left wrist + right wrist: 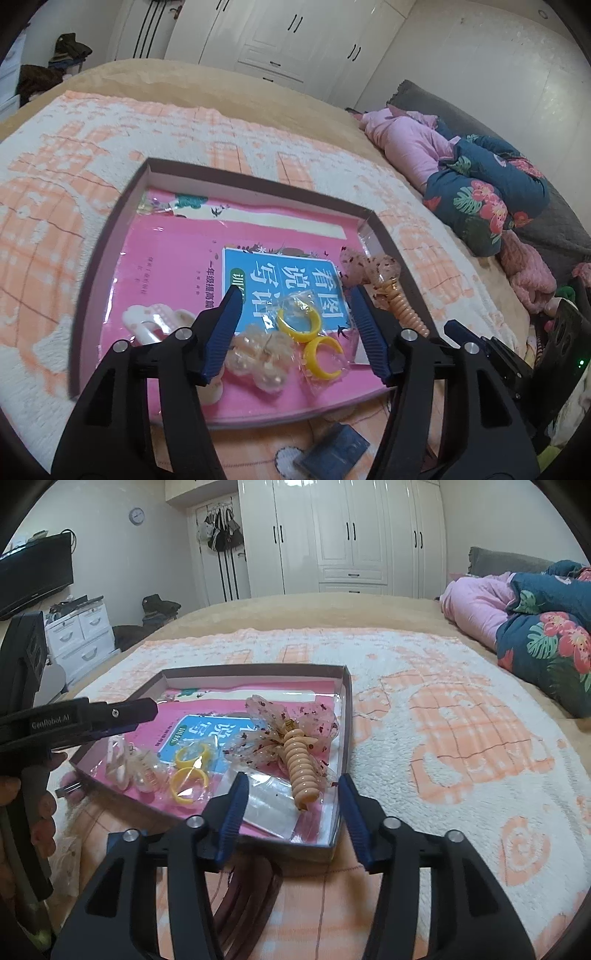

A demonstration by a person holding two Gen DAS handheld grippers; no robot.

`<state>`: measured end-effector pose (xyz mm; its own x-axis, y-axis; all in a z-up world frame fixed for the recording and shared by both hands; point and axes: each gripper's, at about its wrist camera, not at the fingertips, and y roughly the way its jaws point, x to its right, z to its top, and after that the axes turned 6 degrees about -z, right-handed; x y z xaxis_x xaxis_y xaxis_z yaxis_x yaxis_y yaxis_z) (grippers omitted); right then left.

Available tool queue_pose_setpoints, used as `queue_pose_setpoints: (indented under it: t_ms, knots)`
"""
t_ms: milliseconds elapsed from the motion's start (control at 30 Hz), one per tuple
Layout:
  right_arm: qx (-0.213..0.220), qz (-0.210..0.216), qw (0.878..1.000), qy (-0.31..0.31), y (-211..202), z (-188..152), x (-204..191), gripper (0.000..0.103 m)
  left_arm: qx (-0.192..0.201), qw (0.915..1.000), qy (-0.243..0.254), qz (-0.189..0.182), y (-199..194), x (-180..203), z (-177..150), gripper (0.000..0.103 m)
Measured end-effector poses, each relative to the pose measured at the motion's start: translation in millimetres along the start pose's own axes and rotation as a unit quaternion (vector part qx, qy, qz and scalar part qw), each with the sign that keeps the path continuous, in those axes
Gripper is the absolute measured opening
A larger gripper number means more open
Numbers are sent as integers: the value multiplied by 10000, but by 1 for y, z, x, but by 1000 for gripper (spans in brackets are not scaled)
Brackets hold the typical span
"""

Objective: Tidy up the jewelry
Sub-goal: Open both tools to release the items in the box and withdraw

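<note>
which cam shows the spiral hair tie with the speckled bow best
The right wrist view: the spiral hair tie lies whole in the shallow box, coil and bow unobstructed, just ahead of the open right gripper. The left wrist view catches it only at the box's right edge, partly hidden behind a gripper finger.

One shallow box [345, 705] holds one pink book [177, 266], two yellow rings [188, 771], one spiral hair tie [303, 771] and one white clip [147, 325].

Yellow rings [300, 321] – pink book [177, 258] – blue pads [225, 332]
</note>
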<state>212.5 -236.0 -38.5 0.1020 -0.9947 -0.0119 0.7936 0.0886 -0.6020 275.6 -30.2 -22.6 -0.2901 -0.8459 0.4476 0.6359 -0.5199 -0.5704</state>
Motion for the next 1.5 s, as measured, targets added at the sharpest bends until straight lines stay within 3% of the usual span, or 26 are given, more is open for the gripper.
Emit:
queue_pose_setpoints:
  t_ms: [233, 500, 1500]
  knots:
    - [262, -8, 9996, 88, -27, -1, 4, 65, 233, 9997, -7, 43, -30, 7, -5, 61]
    - [512, 1, 9987, 67, -58, -1, 2, 76, 558, 9983, -13, 165, -70, 22, -14, 92]
    - [1077, 174, 9935, -320, -142, -26, -29, 94, 874, 9926, 446, 722, -156, 35, -76, 92]
